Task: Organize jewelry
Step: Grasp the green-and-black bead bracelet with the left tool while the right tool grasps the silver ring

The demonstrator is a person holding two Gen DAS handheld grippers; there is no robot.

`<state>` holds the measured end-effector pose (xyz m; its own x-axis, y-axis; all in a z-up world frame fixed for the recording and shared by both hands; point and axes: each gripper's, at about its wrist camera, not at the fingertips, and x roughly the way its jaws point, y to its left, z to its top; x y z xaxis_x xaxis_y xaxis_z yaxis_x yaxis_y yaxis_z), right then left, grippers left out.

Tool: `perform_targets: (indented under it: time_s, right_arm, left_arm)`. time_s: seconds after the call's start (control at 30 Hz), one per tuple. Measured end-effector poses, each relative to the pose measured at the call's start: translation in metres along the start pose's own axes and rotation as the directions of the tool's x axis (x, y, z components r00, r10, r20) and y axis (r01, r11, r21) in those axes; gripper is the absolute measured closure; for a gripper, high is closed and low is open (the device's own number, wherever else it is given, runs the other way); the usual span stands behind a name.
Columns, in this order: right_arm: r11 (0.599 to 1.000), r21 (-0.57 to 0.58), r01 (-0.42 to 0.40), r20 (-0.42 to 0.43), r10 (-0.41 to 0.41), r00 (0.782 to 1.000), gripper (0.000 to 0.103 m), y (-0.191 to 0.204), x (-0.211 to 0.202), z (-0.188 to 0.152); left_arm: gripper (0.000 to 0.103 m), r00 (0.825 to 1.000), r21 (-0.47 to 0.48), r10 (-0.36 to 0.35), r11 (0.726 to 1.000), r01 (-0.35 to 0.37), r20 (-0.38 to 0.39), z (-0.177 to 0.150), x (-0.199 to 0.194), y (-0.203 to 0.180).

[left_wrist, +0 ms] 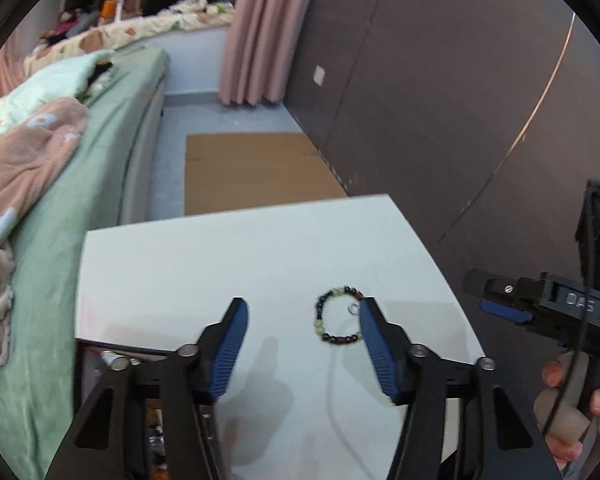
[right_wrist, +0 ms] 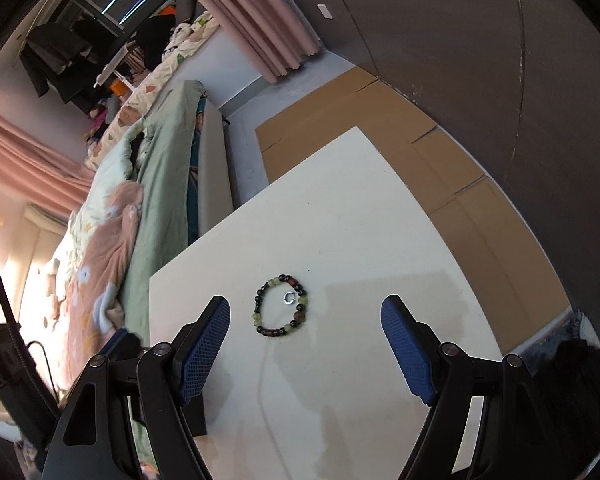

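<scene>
On a plain white rectangular desk [right_wrist: 340, 208] beside a bed [right_wrist: 156, 184] with green and pink covers lies a round beaded bracelet [right_wrist: 281, 306], its beads dark, pale green and reddish brown. Inside the bracelet's loop, near its right side, sits a small silver open ring [right_wrist: 288, 298], separate from the beads as far as can be told.

Both wrist views look down at the desk. The right gripper [right_wrist: 306, 316] has its blue-padded jaws set wide apart, empty, with the bracelet lying beyond them, closer to the left jaw. The left gripper [left_wrist: 304, 320] also stands apart and holds nothing; in its view the bracelet [left_wrist: 338, 316] lies partly behind the right jaw's tip. A person's hand [left_wrist: 580, 412] grips the right tool's handle.

Judging by looks, the bracelet is light and limp, likely strung on elastic, so it would sag when lifted; pinching across one beaded side seems safest. The ring is tiny, hard and smooth, likely to slip from the pads.
</scene>
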<state>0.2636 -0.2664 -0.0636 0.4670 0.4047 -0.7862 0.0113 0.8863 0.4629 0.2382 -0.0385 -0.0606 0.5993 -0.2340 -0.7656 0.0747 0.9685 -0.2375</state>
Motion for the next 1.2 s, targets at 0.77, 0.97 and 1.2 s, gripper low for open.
perform_targets:
  time_s: [0.77,0.97,1.2]
  right_arm:
    - [0.993,0.081,0.08,-0.07,-0.075,0.995,0.025,-0.033,0.031,0.008]
    - [0.993,0.064,0.099,-0.087,-0.093,0.992,0.025,-0.025,0.042,0.008]
    - [0.995,0.015,0.102,-0.112,-0.1,0.989,0.026,-0.008,0.057,0.003]
  left_arm:
    - [0.072,0.982,0.091,0.052,0.995,-0.036,-0.184,-0.009,0.099,-0.023]
    - [0.098,0.978,0.156,0.113,0.984,-0.085,-0.178,-0.011,0.106,-0.025]
    - [0.098,0.994,0.112,-0.014,0.993,0.026,-0.108,-0.001,0.069,-0.021]
